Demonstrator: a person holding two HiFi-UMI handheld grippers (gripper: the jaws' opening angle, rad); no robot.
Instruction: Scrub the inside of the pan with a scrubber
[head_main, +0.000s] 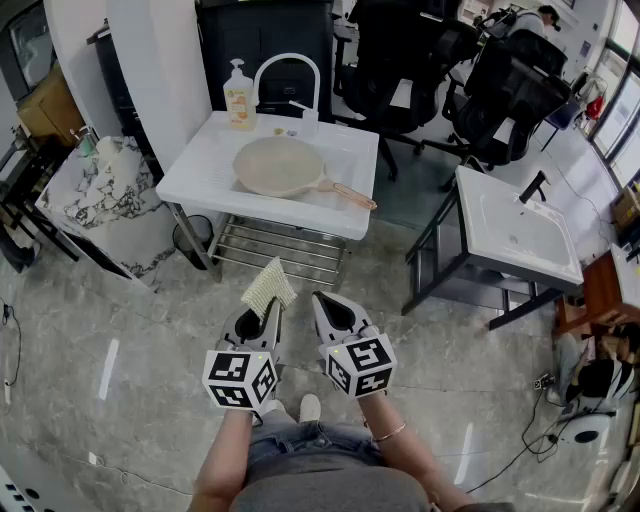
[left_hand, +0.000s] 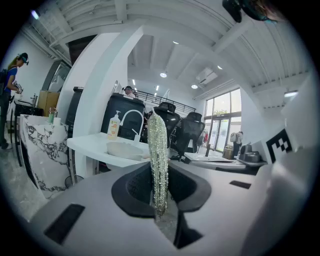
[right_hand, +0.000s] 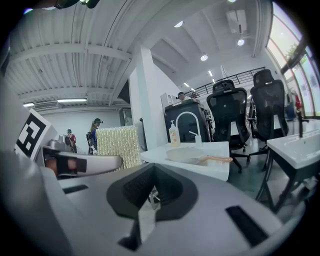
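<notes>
While the left gripper (head_main: 258, 322) is pinching the soft-looking, light yellow mesh scrubber (head_main: 268, 288) by its lower edge, the right gripper (head_main: 338, 316) is hanging closed and empty, the rigid beige round pan (head_main: 280, 165) lying on the white counter (head_main: 190, 182) well ahead.

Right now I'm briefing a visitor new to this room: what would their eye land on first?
The pale, knobbly scrubber pad stands upright, clamped in the left tongs, low in the head view. Ahead, a round beige frying pan with a wooden-coloured handle rests on the white sink stand. The right tongs are shut and empty.
</notes>
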